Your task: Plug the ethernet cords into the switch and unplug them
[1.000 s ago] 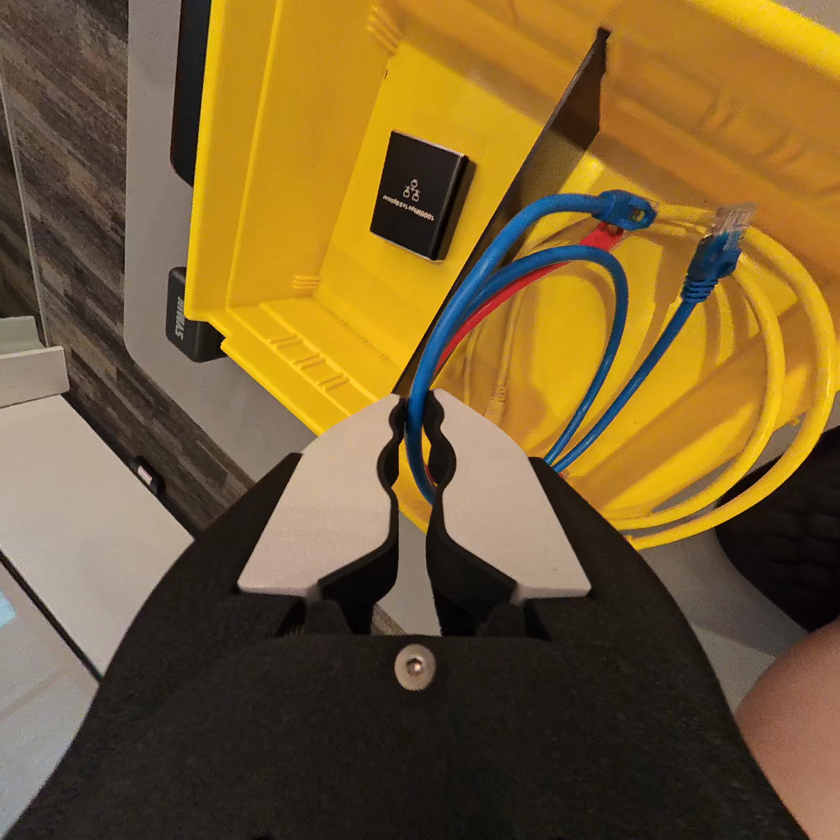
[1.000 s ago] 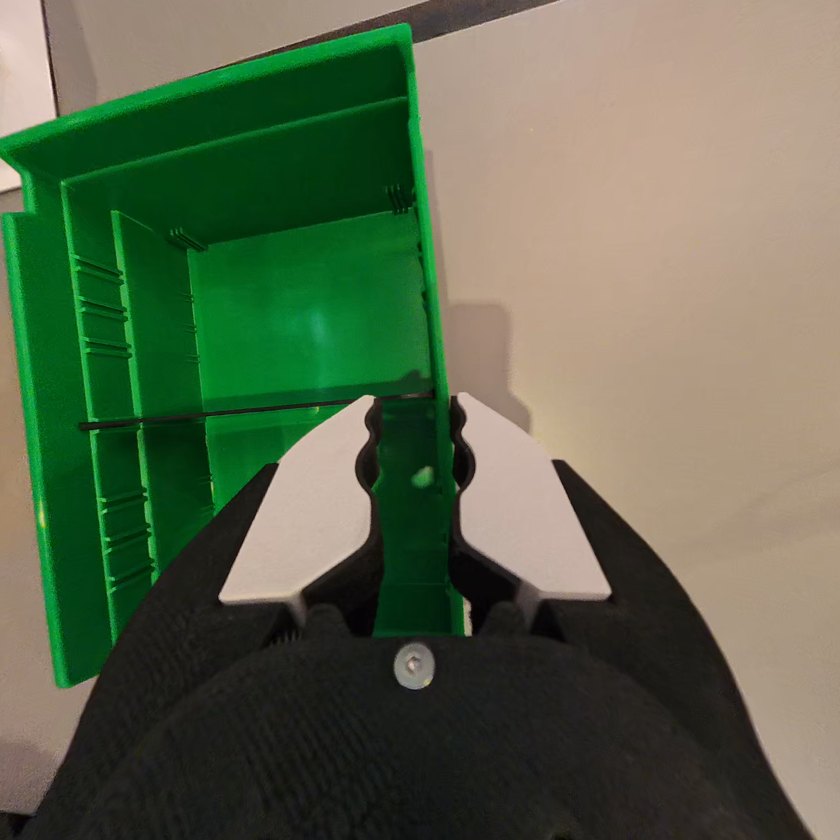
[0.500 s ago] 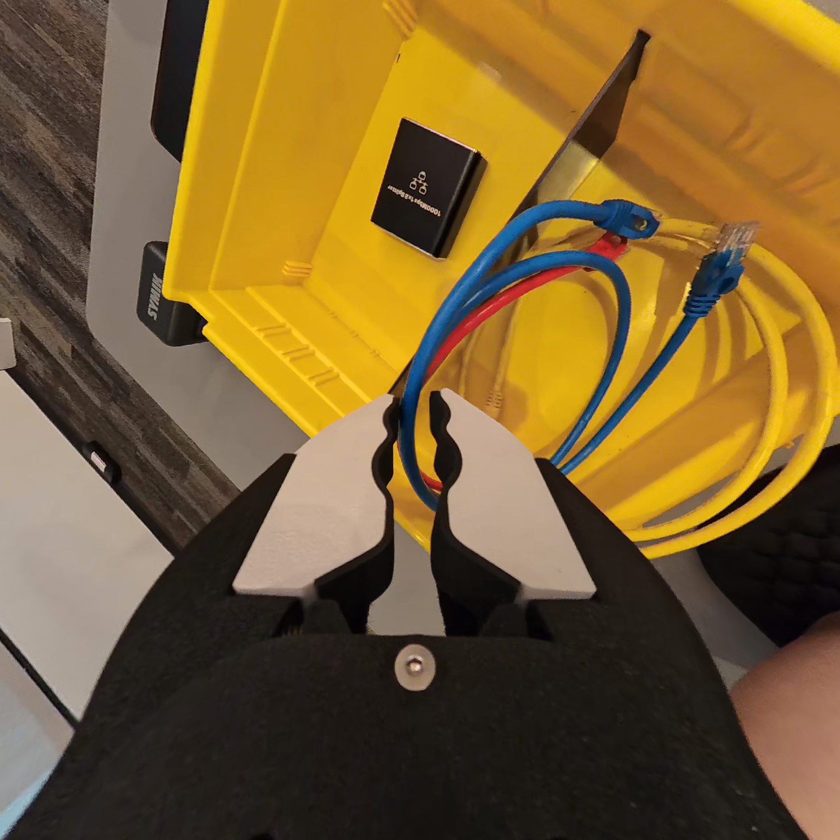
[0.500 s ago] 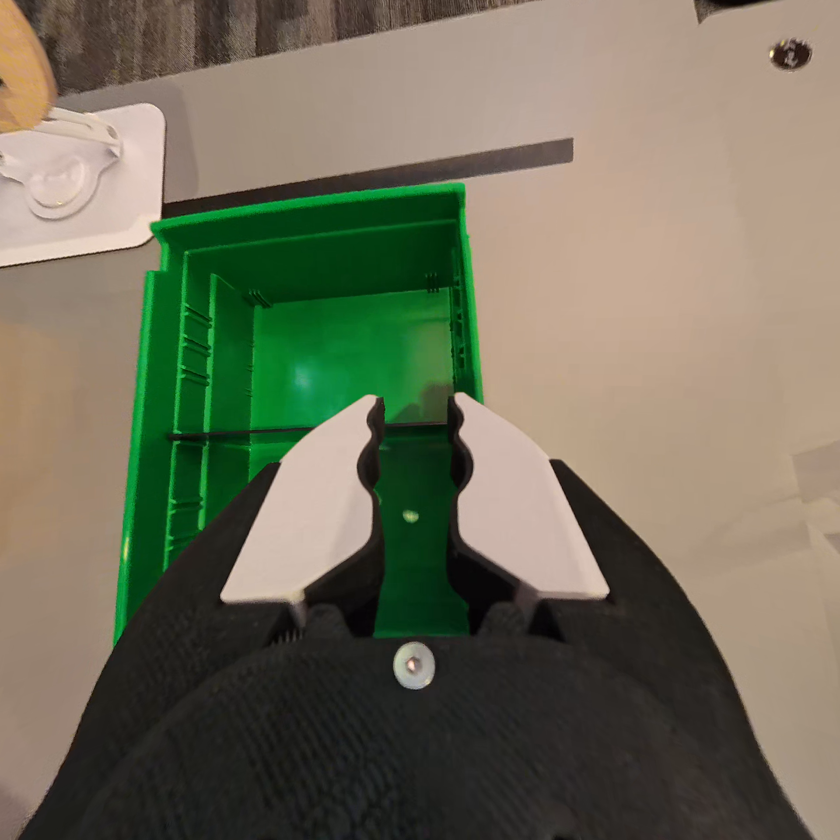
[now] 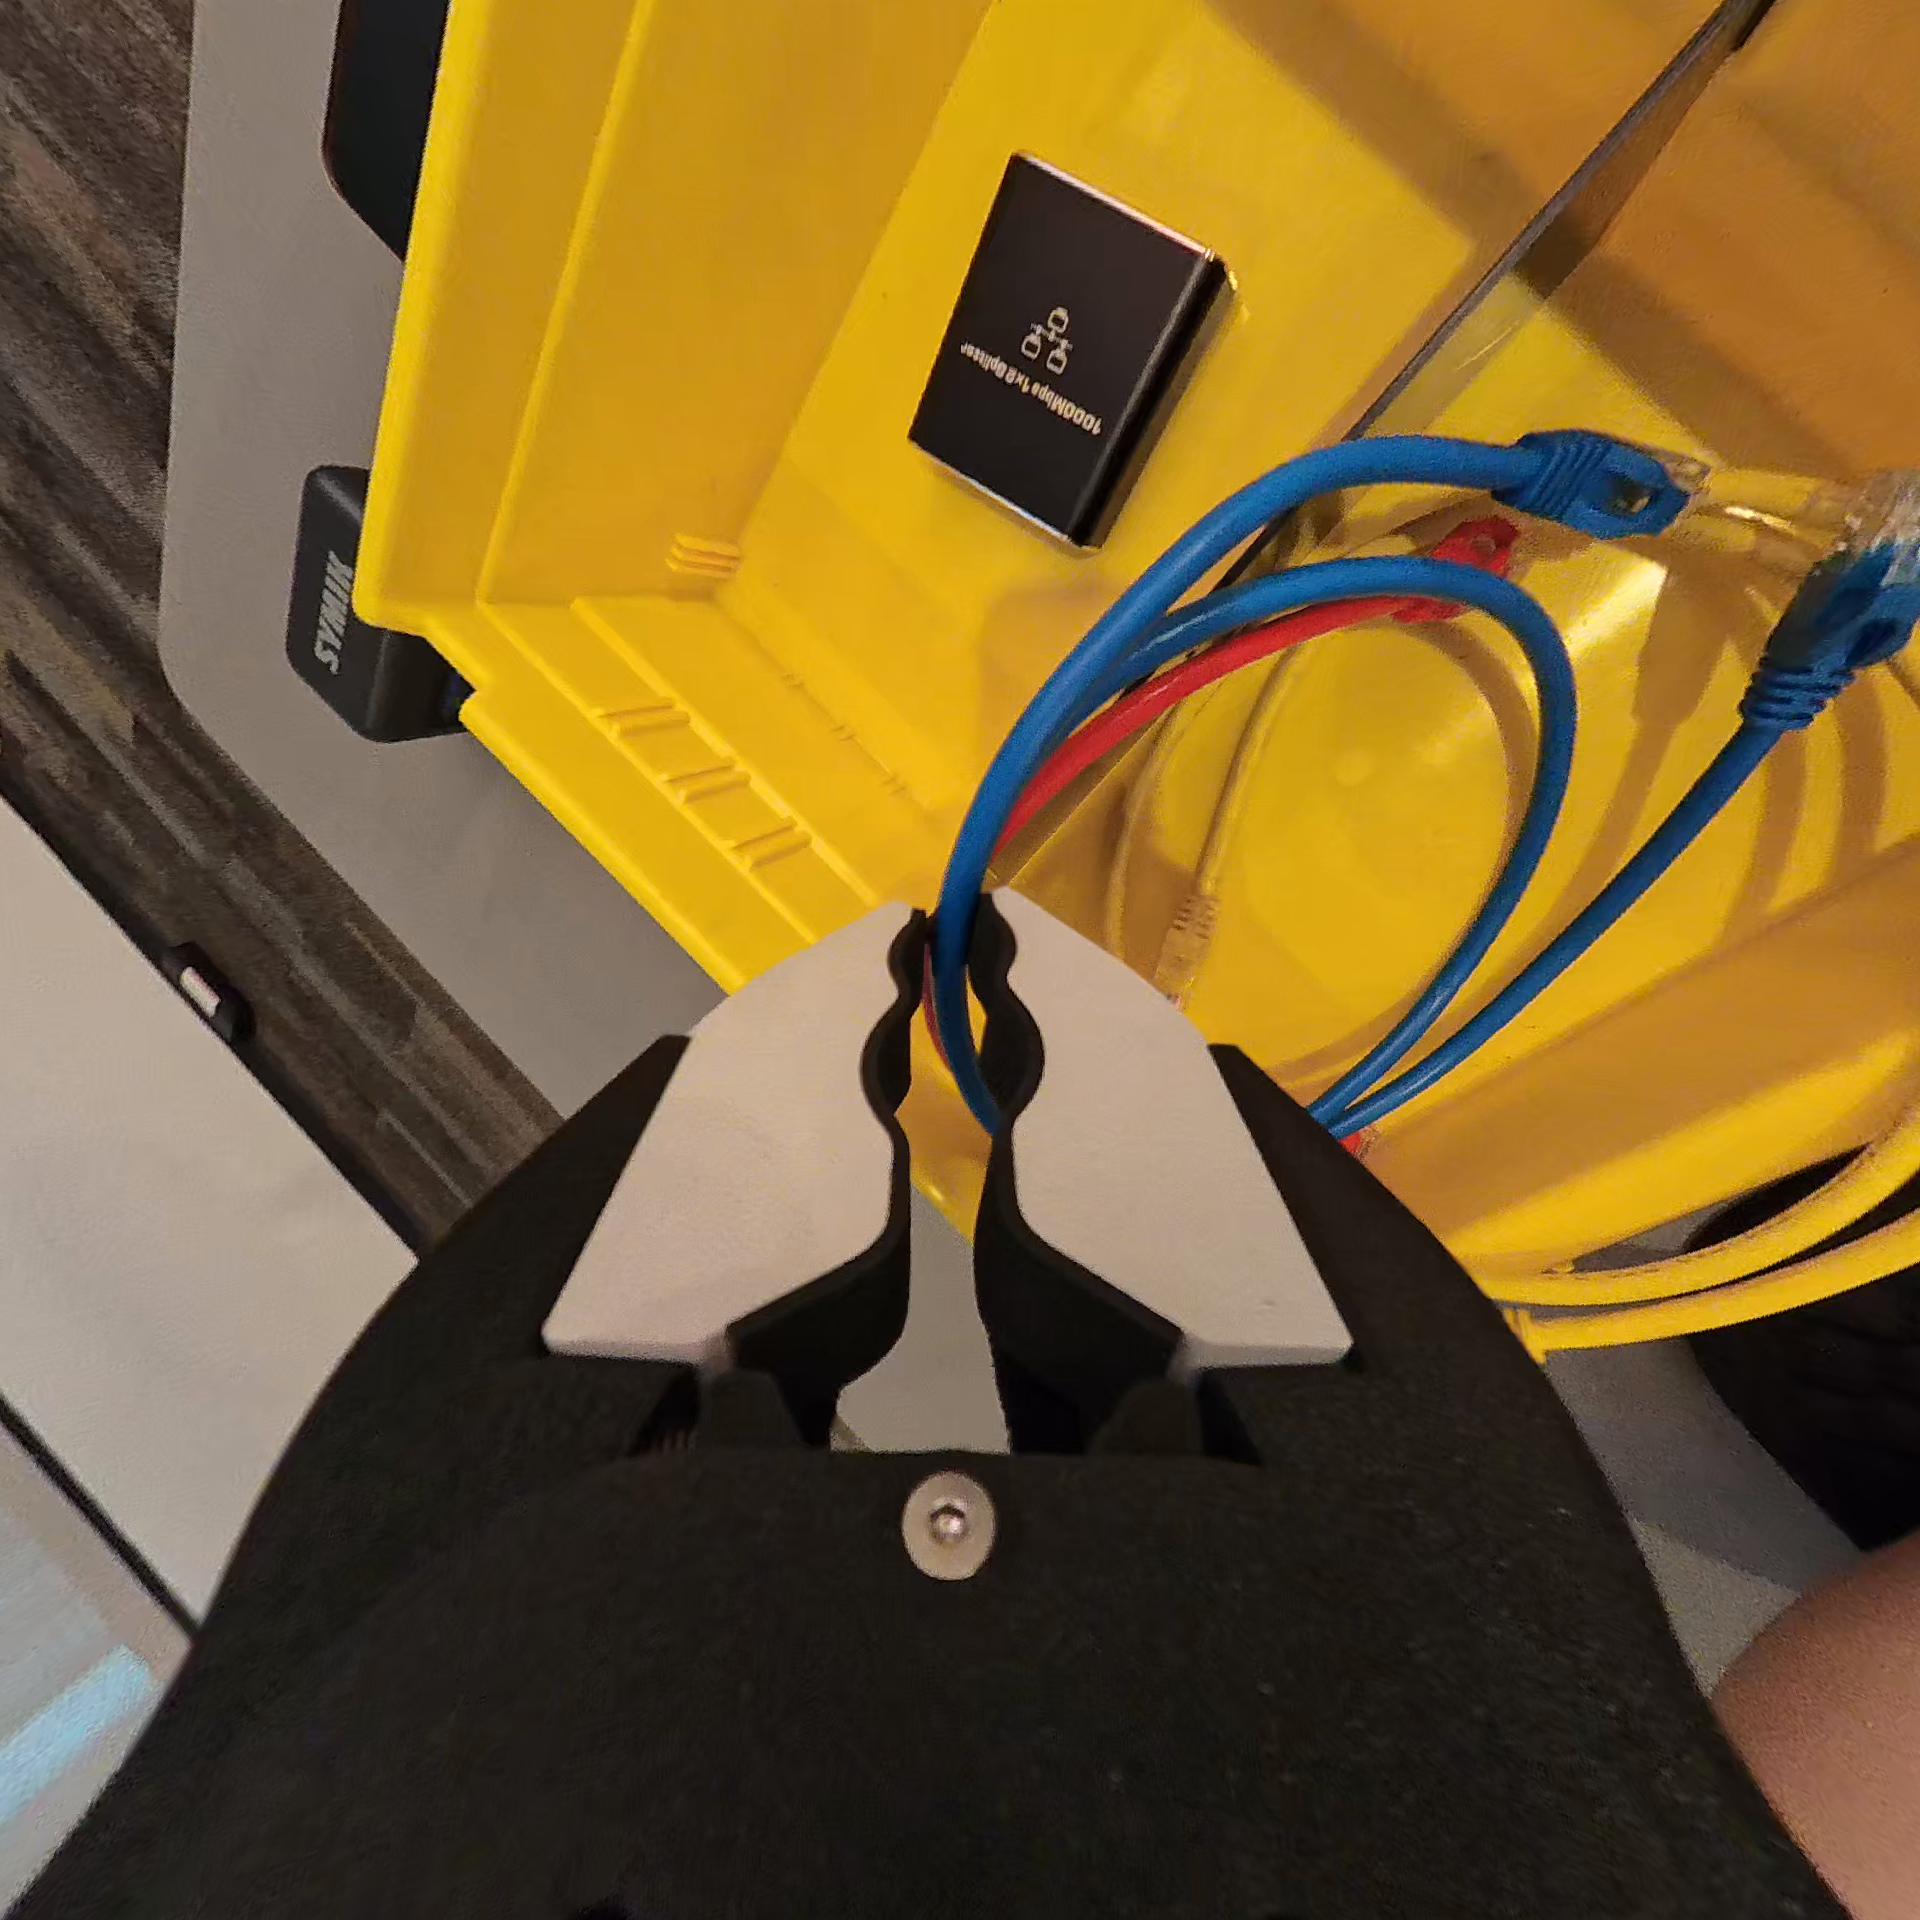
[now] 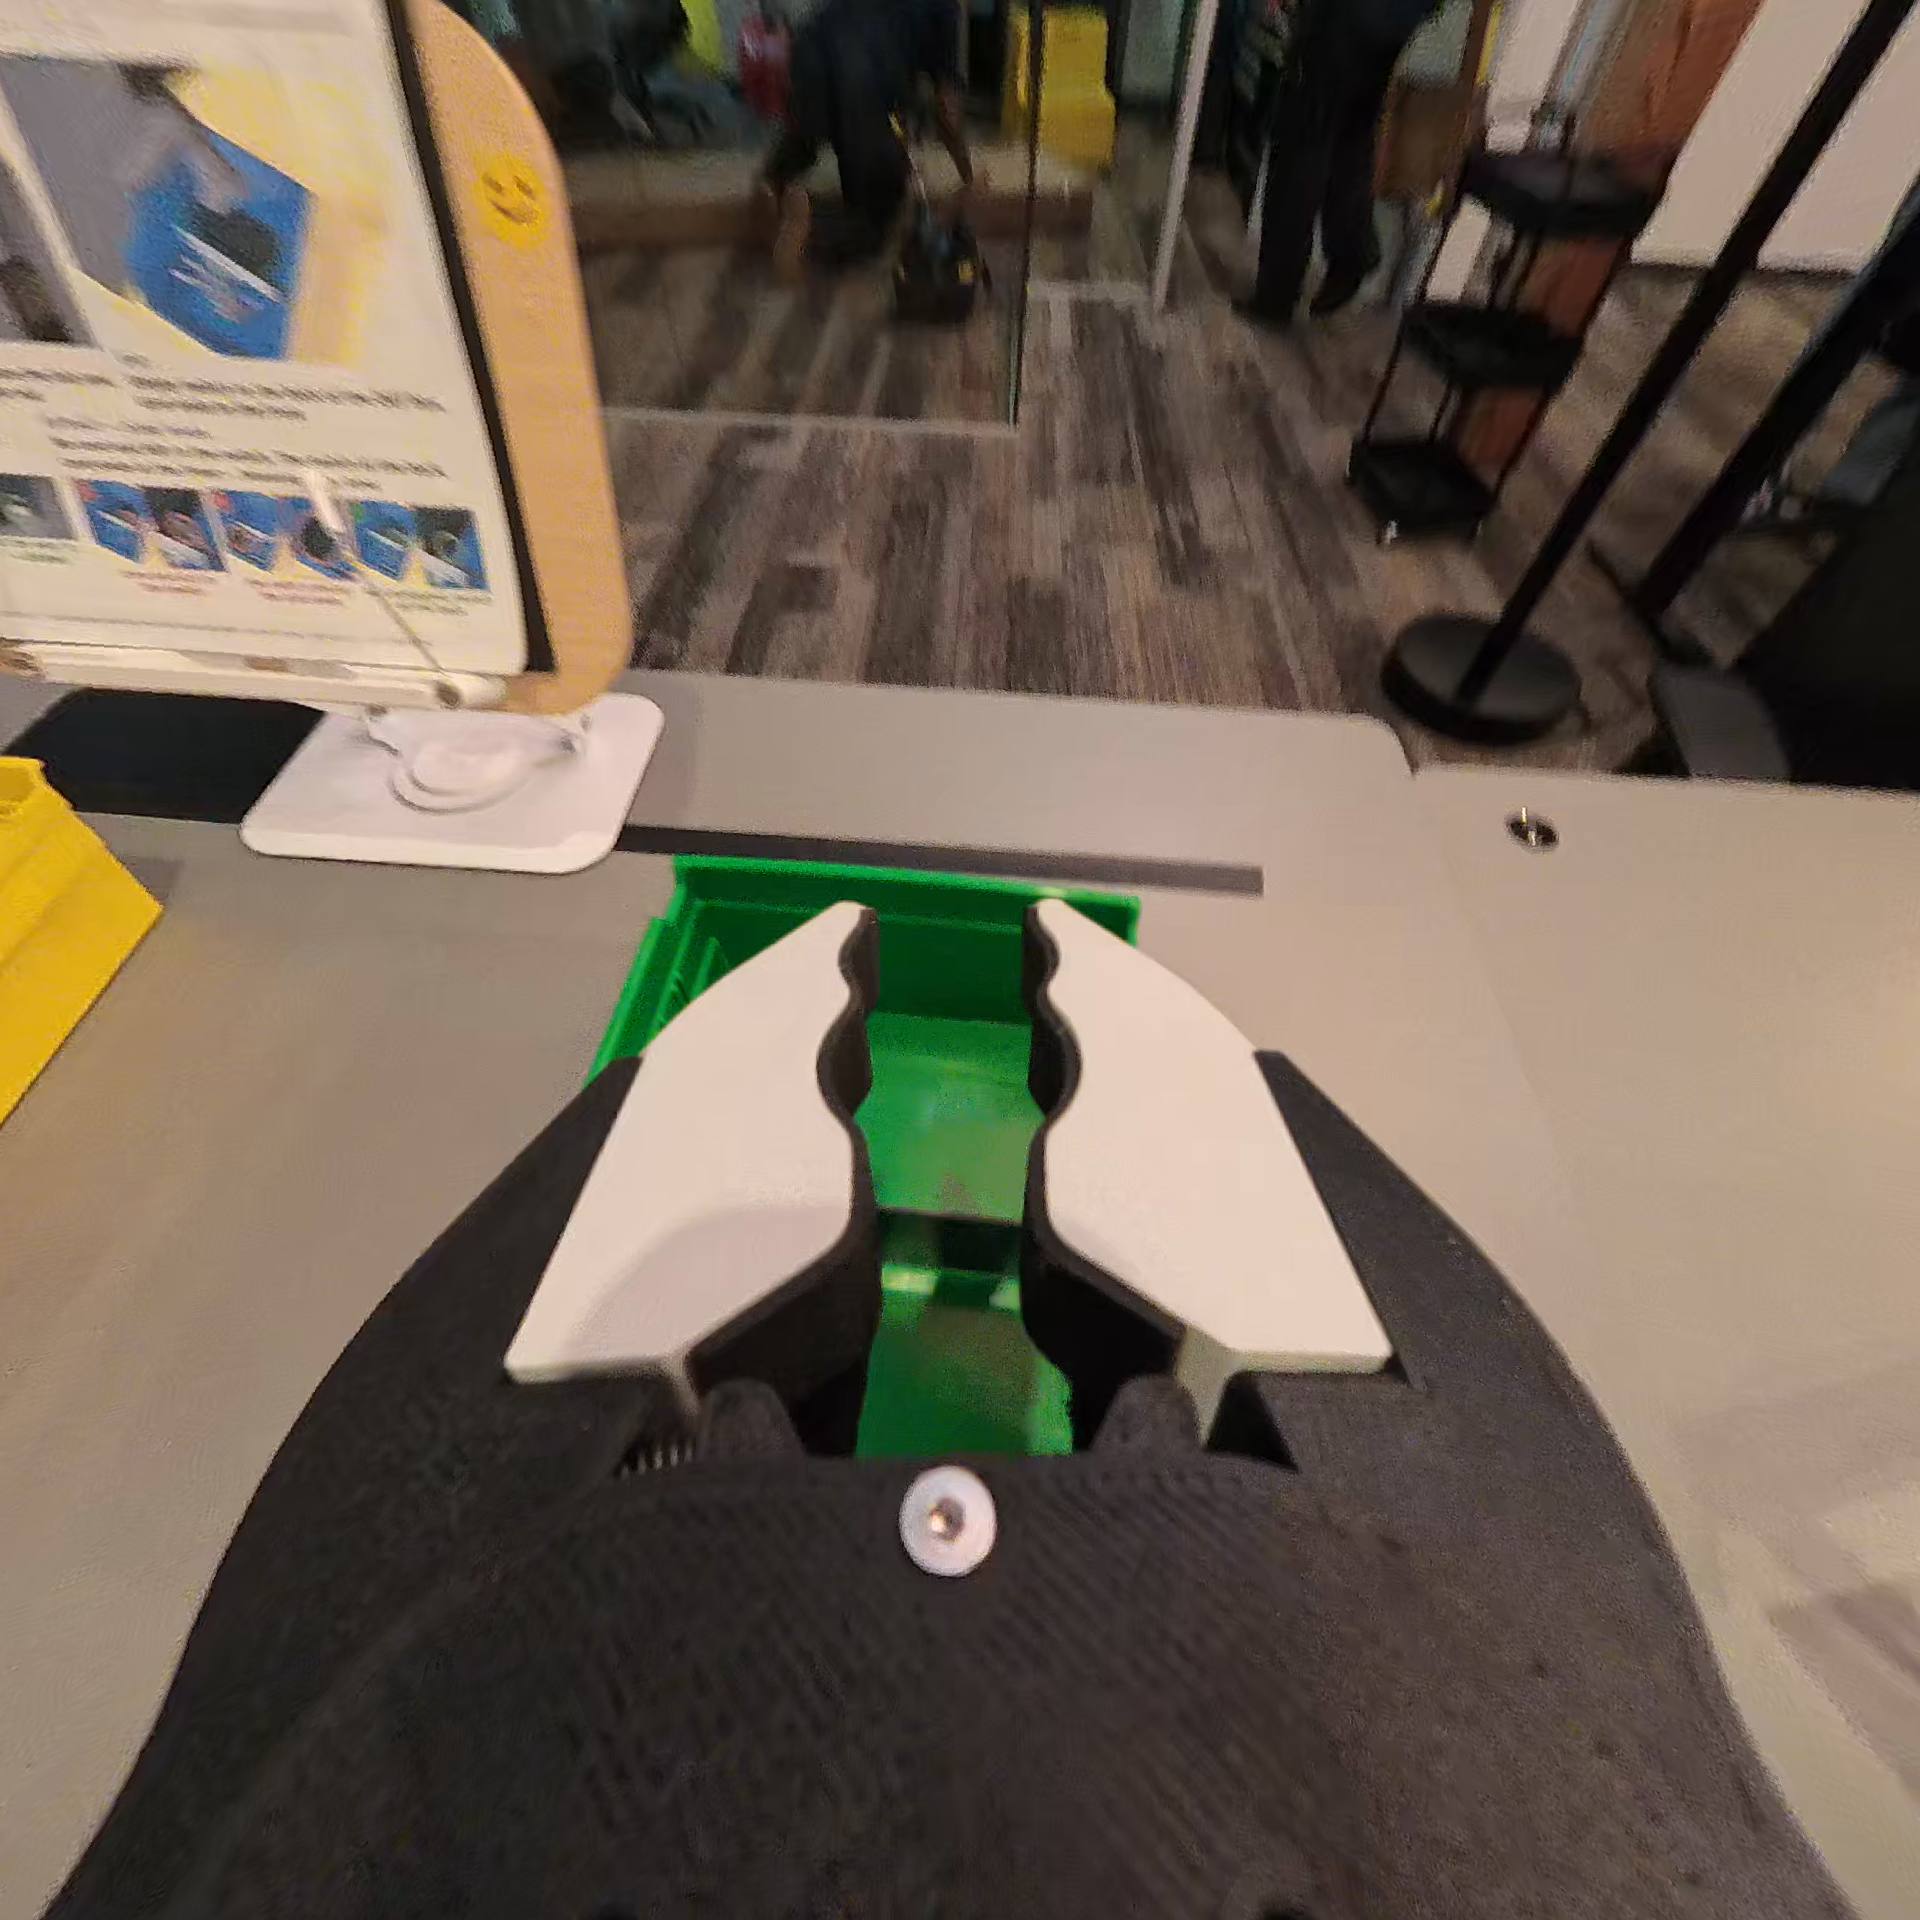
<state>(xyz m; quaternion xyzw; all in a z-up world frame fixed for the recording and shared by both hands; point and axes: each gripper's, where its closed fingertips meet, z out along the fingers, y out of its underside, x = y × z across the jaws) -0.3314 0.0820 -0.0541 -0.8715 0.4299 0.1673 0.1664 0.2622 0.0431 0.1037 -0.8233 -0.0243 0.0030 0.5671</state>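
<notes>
In the left wrist view a yellow bin [image 5: 623, 540] holds a small black switch [image 5: 1065, 348] lying flat in its left compartment. Right of a black divider [image 5: 1558, 208] lie blue ethernet cords [image 5: 1558, 727], a red cord [image 5: 1195, 675] and coiled yellow cords [image 5: 1714, 1278]. Two blue plugs [image 5: 1590, 488] hang free, not in the switch. My left gripper [image 5: 951, 920] is closed to a narrow gap on a loop of blue cord, with the red cord beside it between the pads. My right gripper [image 6: 951, 914] is open and empty above a green bin [image 6: 935, 1101].
A white stand [image 6: 447, 790] with an instruction sheet [image 6: 239, 416] stands at the back left of the grey table [image 6: 1558, 1143]. A corner of the yellow bin [image 6: 62, 914] shows at the left. A black block [image 5: 353, 613] sits under the bin's left edge. A forearm [image 5: 1829, 1714] is at lower right.
My right gripper has tilted up from looking straight down into the green bin to looking across the table, and its jaws stand wider. My left gripper has moved closer to the yellow bin, still around the blue cord.
</notes>
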